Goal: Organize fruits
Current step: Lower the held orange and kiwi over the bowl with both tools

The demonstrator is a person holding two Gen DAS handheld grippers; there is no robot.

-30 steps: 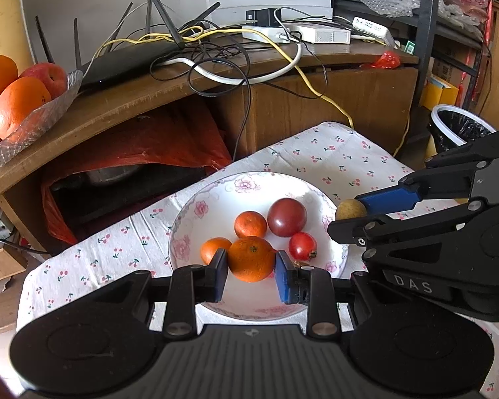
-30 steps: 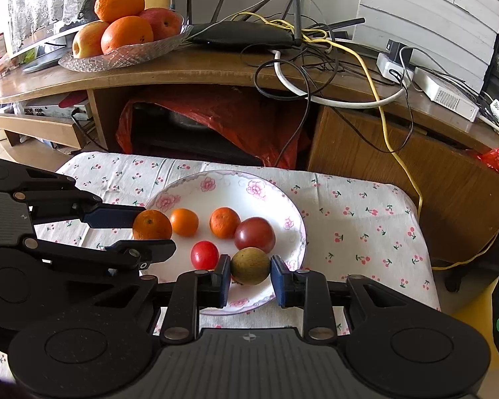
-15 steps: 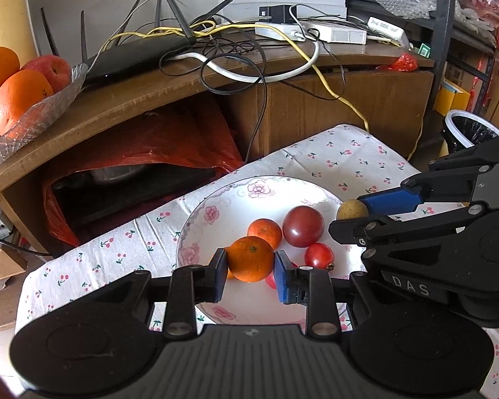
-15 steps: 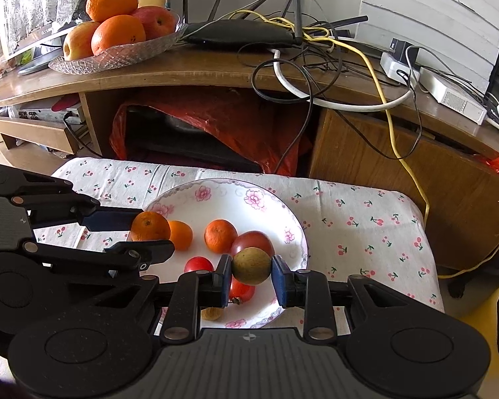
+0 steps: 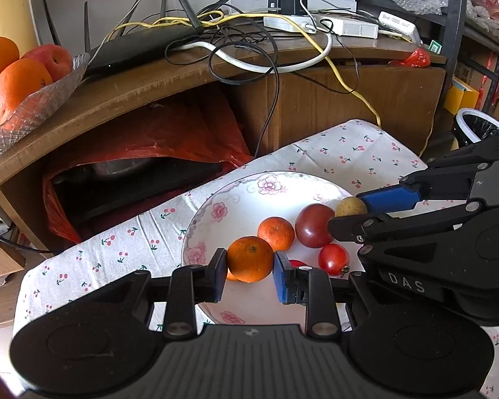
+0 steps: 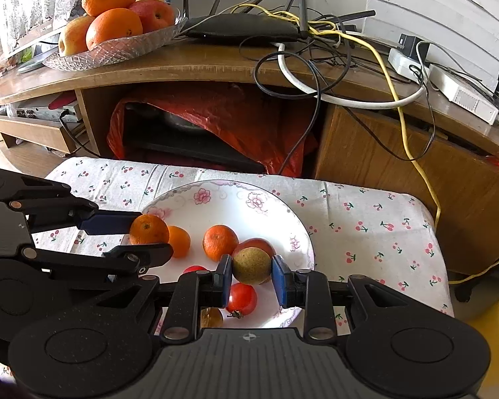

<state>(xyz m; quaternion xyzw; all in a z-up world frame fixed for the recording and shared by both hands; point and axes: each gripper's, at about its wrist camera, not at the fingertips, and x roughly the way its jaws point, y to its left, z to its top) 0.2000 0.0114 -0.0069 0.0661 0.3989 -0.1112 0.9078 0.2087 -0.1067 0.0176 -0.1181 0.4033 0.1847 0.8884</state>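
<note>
My left gripper (image 5: 249, 271) is shut on an orange tangerine (image 5: 250, 258), held above the white floral plate (image 5: 236, 196). My right gripper (image 6: 251, 274) is shut on a round brownish-green fruit (image 6: 251, 265) over the same plate (image 6: 226, 199). On the plate lie a tangerine (image 5: 275, 233), a dark red plum (image 5: 313, 225) and a red cherry tomato (image 5: 333, 259). The right wrist view also shows two tangerines (image 6: 220, 242), a tomato (image 6: 242, 298) and a small brown fruit (image 6: 211, 317) under the gripper. Each gripper appears in the other's view, the left gripper (image 6: 143, 232) at left and the right gripper (image 5: 352, 214) at right.
The plate sits on a low table with a cherry-print cloth (image 6: 366, 232). Behind it stands a wooden desk (image 6: 216, 63) carrying a glass dish of oranges and apples (image 6: 116, 46), a router and tangled cables (image 6: 316, 53). A red bag (image 6: 249, 123) fills the shelf below. A bin (image 5: 479, 129) stands at far right.
Both grippers have risen and pulled back from the plate, each still holding its fruit. More fruit on the plate shows beneath them.
</note>
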